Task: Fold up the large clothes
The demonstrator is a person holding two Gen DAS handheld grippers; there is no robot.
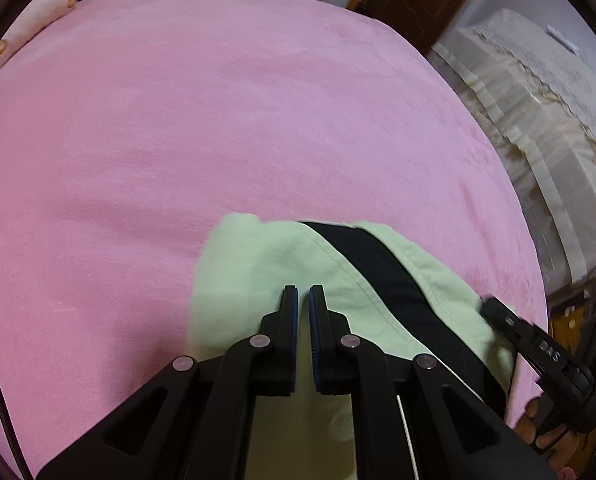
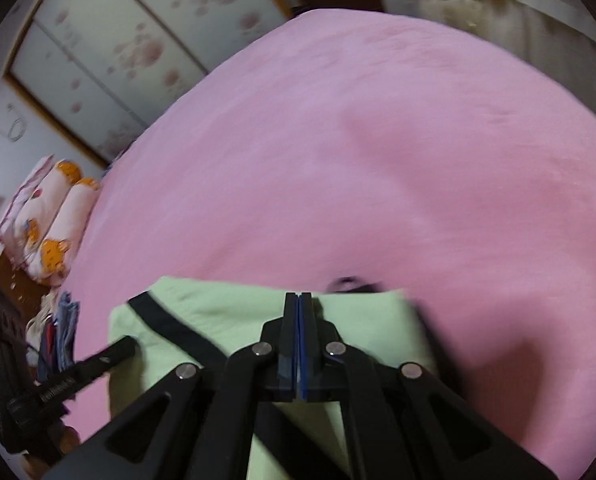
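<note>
Between your left gripper's (image 1: 303,289) fingers a narrow gap is showing, with nothing visibly pinched, as it is hovering over the light green garment (image 1: 254,272). Your right gripper (image 2: 300,295) is pressing its fingers together at the garment's far edge; whether cloth is caught between them cannot be told. The garment, crossed by a black band (image 1: 382,256), is lying bunched on the pink blanket (image 1: 218,120) near its front edge. Floral pillows (image 2: 50,216) are sitting beyond the blanket's left side.
</note>
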